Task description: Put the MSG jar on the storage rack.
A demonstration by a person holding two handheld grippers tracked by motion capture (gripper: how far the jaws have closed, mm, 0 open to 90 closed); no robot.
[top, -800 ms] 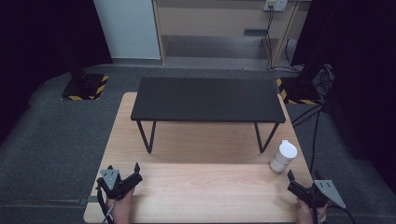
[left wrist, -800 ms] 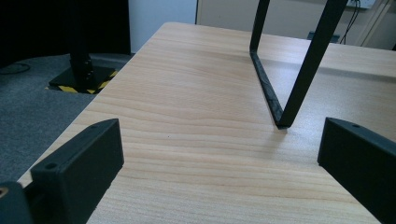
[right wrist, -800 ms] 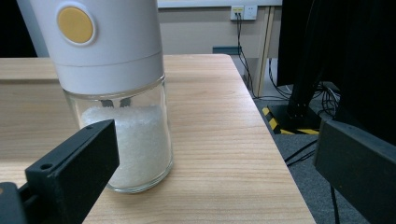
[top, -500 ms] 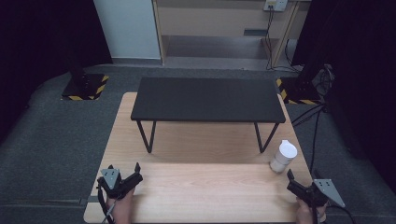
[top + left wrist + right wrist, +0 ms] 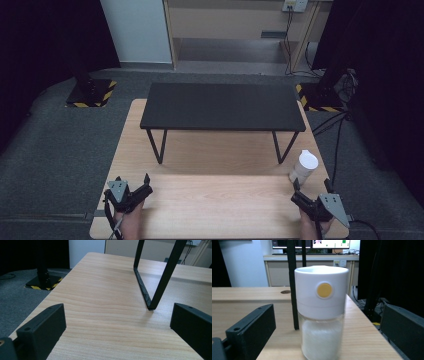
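Right claw [image 5: 311, 187] wide open before a clear glass jar with a white cap [image 5: 321, 312].

The jar stands upright on the light wooden counter [image 5: 210, 200], yellow dot on the cap, holding apparently white grains; left claw [image 5: 132, 178] open.

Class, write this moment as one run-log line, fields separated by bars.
right gripper: open, facing jar | left gripper: open, empty | jar: upright on table, untouched

Both grippers, left [image 5: 133, 187] and right [image 5: 311, 191], are black, with blocky jaws, a grey three-cornered plate on top and a black cable.
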